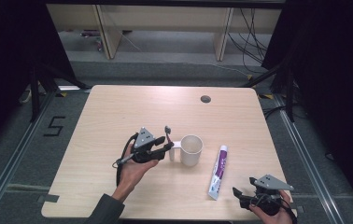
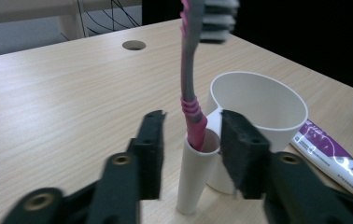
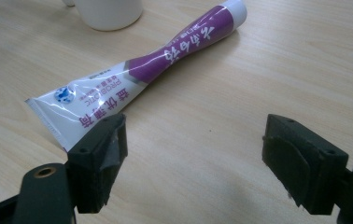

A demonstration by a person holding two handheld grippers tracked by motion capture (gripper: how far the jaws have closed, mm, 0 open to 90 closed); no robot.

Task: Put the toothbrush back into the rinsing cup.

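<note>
Pale wood grain covers the table (image 1: 118, 112), which stands on a grey floor with dark curtains at both sides and a cable hole (image 1: 206, 99) near its far edge. On it, the toothbrush (image 2: 189, 70) stands already seated in the narrow white holder tube (image 2: 197, 175) joined to the side of the white cup (image 2: 258, 105), so the placing looks done; what seems left is for the hand to draw clear, and perhaps to deal with the toothpaste tube (image 1: 219, 171). The left gripper (image 1: 169, 145) has its jaws parted on either side of the holder tube, with a gap between each pad and the brush handle, so it grips nothing. The toothbrush's long axis runs nearly upright, leaning slightly, with the pink handle end down inside the tube and the grey bristled head at the top, the bristles facing toward the cup side in the left gripper view. The right gripper (image 1: 240, 196) rests near the table's near right corner, its jaws wide apart and empty, pointing toward the crimped end of the toothpaste tube, which lies flat just right of the cup with its cap end toward the far edge.
</note>
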